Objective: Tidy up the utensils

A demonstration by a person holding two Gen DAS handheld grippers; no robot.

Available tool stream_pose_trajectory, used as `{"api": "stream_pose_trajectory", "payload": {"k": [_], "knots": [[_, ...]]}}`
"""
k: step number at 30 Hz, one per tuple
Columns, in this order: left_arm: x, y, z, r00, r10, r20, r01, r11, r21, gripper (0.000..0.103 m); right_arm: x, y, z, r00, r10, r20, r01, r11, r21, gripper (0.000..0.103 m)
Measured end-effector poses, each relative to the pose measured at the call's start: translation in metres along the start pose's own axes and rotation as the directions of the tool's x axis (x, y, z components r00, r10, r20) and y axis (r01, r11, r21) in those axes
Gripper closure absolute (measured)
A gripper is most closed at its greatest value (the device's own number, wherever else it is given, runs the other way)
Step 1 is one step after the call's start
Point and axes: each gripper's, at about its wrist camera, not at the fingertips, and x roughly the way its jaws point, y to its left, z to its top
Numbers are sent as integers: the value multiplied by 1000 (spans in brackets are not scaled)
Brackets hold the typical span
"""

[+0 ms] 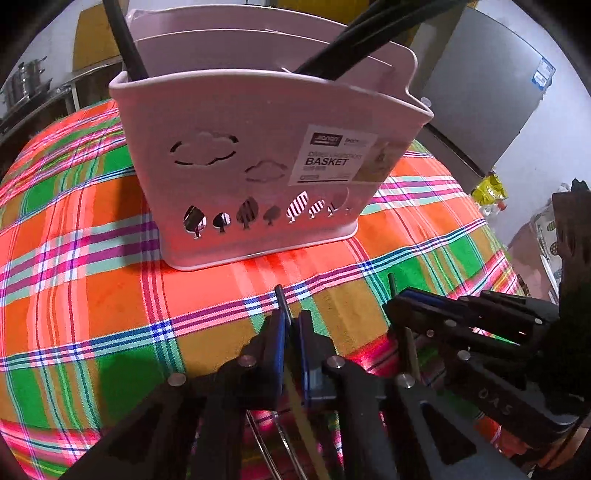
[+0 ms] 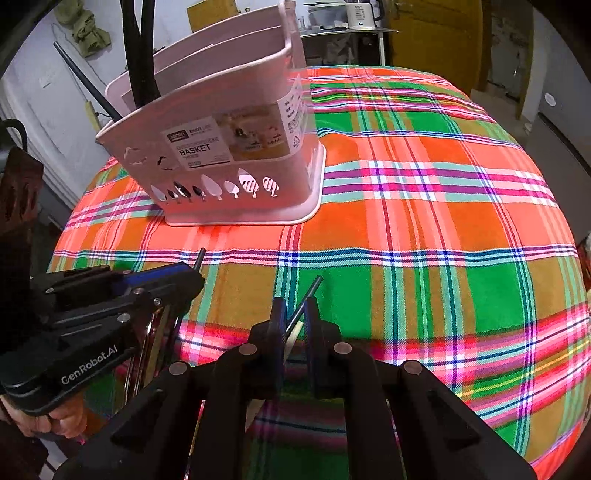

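Observation:
A pink utensil basket (image 1: 258,147) stands on the plaid tablecloth, with black handles (image 1: 127,40) sticking up from it; it also shows in the right wrist view (image 2: 229,147). My left gripper (image 1: 291,321) is shut on a chopstick (image 1: 280,295) with a dark tip and pale shaft, held in front of the basket. My right gripper (image 2: 295,314) is shut on another chopstick (image 2: 308,295), dark tip up, pale end below. Each gripper shows in the other's view: the right one at the right (image 1: 399,306), the left one at the left (image 2: 192,273).
The table carries a bright orange, green and pink plaid cloth (image 2: 424,221). A grey refrigerator (image 1: 480,92) stands behind the table. Pots (image 1: 26,81) sit on a shelf at far left. A kettle (image 2: 364,14) sits on a far counter.

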Motion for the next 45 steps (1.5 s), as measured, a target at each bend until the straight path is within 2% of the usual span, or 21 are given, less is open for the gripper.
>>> {"api": "stream_pose_trajectory", "payload": {"k": [4,6,8,15,18,22,25,32,38,45], "knots": [[0,-4,0,1000,16,1,-16,1000,11,97,2,6,3,1000,-17,-2,17,1000,-18,94],[-3,-1,0,1000,1,4,-1,1000,-3,98,2,6,4,1000,-7,-2,7,1000,-11,95],[-10,0,1,1000,-8,20,9,1000,-12,98,0,5,5,1000,6,5,-6,1000,-5,103],[-40,1,12,996,-44,77,45,999,-7,98,-11,3,9,999,21,27,-21,1000,0,103],[-36,2,13,997,-48,64,48,999,-8,98,-5,2,10,1000,30,-2,-30,999,23,102],[-24,8,11,999,-35,35,35,999,-21,98,-1,-4,8,1000,13,-7,-13,997,78,95],[-20,16,9,999,-28,30,30,999,-44,98,4,-5,8,1000,12,-19,-11,995,96,93],[-27,32,9,999,-2,44,5,997,-72,98,9,3,15,999,-24,-28,26,997,67,93],[-28,53,1,999,42,23,-40,993,-114,98,10,6,15,999,-36,-27,37,999,35,94],[-24,69,-5,999,35,-11,-36,987,-155,99,11,4,16,999,-32,-34,33,999,33,97]]}}
